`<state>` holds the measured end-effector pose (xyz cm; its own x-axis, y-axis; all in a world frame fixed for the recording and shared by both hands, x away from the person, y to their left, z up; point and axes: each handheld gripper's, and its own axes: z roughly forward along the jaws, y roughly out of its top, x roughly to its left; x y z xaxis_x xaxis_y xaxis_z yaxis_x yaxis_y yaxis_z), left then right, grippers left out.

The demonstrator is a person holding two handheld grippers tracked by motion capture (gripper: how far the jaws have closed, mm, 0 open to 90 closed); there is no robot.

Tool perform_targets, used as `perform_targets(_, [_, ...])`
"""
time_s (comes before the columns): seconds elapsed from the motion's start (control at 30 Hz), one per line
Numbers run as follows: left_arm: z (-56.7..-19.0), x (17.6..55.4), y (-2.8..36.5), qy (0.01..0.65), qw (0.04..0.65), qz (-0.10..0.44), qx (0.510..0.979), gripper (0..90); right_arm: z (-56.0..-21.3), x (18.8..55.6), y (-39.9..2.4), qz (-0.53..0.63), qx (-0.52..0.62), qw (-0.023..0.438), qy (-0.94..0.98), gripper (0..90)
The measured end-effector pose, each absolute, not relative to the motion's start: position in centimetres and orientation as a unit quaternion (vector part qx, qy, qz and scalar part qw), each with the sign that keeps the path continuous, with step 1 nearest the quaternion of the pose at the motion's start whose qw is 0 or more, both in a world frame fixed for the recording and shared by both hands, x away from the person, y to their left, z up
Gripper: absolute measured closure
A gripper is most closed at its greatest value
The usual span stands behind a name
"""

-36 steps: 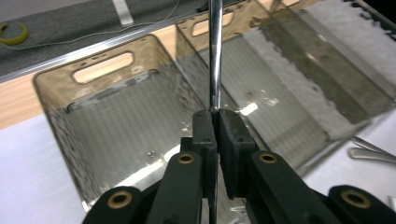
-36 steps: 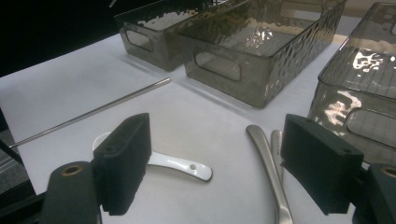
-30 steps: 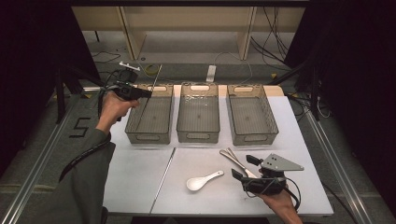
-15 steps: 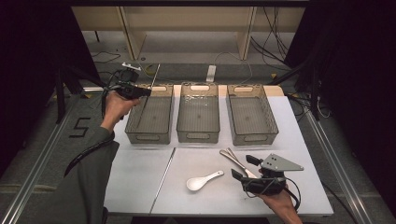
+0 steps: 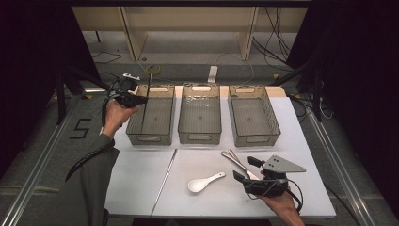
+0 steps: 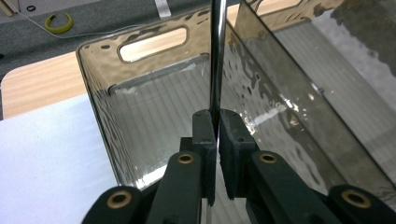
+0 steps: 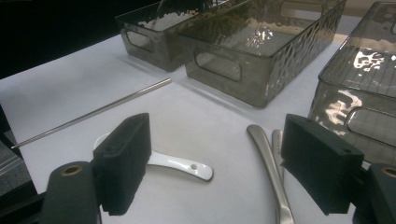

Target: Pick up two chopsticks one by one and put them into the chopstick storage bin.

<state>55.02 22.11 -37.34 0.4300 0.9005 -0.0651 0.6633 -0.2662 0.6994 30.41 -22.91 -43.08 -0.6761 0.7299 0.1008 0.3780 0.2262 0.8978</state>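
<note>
White tabletop point(image 5: 141, 174) is carrying three smoky bins. Over the leftmost bin point(image 5: 150, 123), the left gripper point(image 5: 136, 100) is clamping a thin metal rod point(image 6: 215, 56) upright. Near the front edge, the right gripper point(image 5: 244, 169) is resting with jaws apart, a white spoon point(image 5: 203, 182) just beside it.

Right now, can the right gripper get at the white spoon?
Probably yes. The right gripper is open, and the white spoon lies on the bare table between its jaws. The metal utensils sit beside it, not across it.
</note>
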Motion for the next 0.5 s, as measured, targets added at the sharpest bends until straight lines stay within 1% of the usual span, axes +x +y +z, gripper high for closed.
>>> perform_targets(0.03, [-37.47,55.06,22.09,0.504,0.335,0.177,0.777,84.7,-43.08,30.40,-22.91,0.505,0.363,0.174,0.763,25.4])
perform_targets(0.07, [-37.57,55.05,22.09,0.504,0.333,0.180,0.777,89.4,-43.07,30.40,-22.93,0.506,0.363,0.174,0.763,25.4])
perform_targets(0.17, [-37.77,55.13,21.97,0.503,0.331,0.184,0.777,88.7,-43.06,30.39,-22.96,0.506,0.363,0.174,0.763,25.4])
perform_targets(0.2, [-37.81,55.17,21.88,0.504,0.331,0.185,0.776,86.4,-43.06,30.39,-22.96,0.506,0.363,0.174,0.763,25.4])
perform_targets(0.23, [-37.82,55.25,21.80,0.509,0.331,0.183,0.773,77.1,-43.07,30.40,-22.95,0.506,0.363,0.174,0.763,25.4])
perform_targets(0.27, [-37.79,55.34,21.76,0.514,0.332,0.177,0.771,66.1,-43.07,30.40,-22.93,0.506,0.362,0.173,0.763,25.4])
perform_targets(0.37, [-37.57,55.26,21.44,0.521,0.331,0.173,0.767,41.8,-43.07,30.38,-22.93,0.506,0.362,0.174,0.763,25.4])
perform_targets(0.4, [-37.50,55.25,21.38,0.523,0.328,0.165,0.769,35.9,-43.07,30.38,-22.94,0.506,0.363,0.173,0.763,25.4])
perform_targets(0.43, [-37.45,55.21,21.33,0.525,0.328,0.155,0.770,32.7,-43.08,30.39,-22.96,0.506,0.363,0.173,0.763,25.4])
perform_targets(0.5, [-37.25,54.91,21.29,0.525,0.333,0.148,0.769,28.8,-43.07,30.38,-22.96,0.505,0.363,0.174,0.763,25.3])
